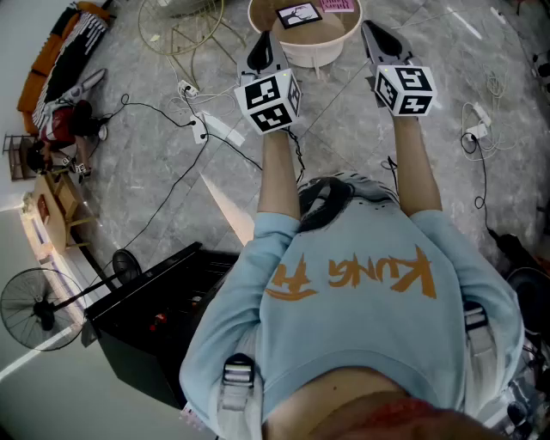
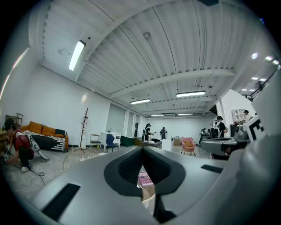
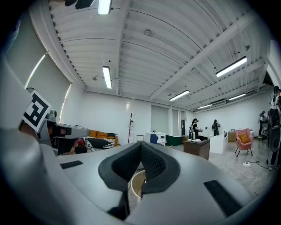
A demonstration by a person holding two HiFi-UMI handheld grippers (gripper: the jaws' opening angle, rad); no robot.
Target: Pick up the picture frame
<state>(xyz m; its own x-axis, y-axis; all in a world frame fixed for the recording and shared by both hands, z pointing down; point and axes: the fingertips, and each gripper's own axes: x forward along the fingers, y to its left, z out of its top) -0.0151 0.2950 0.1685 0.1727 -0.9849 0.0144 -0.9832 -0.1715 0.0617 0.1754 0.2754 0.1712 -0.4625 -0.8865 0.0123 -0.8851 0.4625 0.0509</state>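
Item 1, picture frame: dark edge, pale picture, lying flat on the round cream surface at the top of the head view, ahead of you & between your two grippers, touched by neither. Item 2, pink card: just right of the frame on the same surface, cut off by the top edge, print too small to read. The surface is cropped there too, so its far rim is out of sight. Item 3, your left gripper: held level, jaws pressed together w/ nothing between them, tip by the surface's left rim; whether it reaches over the rim can't be told. In the left gripper view its own body blocks nearly everything below, and only a sliver of the pink card shows under the closed pads. Item 4, your right gripper: level, jaws likewise together & empty, tip near the right rim. The right gripper view gives just a pale arc of the surface, w/ the frame hidden behind the jaws. Misc.: floor w/ cables; standing fan, cut off at lower left; black case, partly covered by your shoulder.
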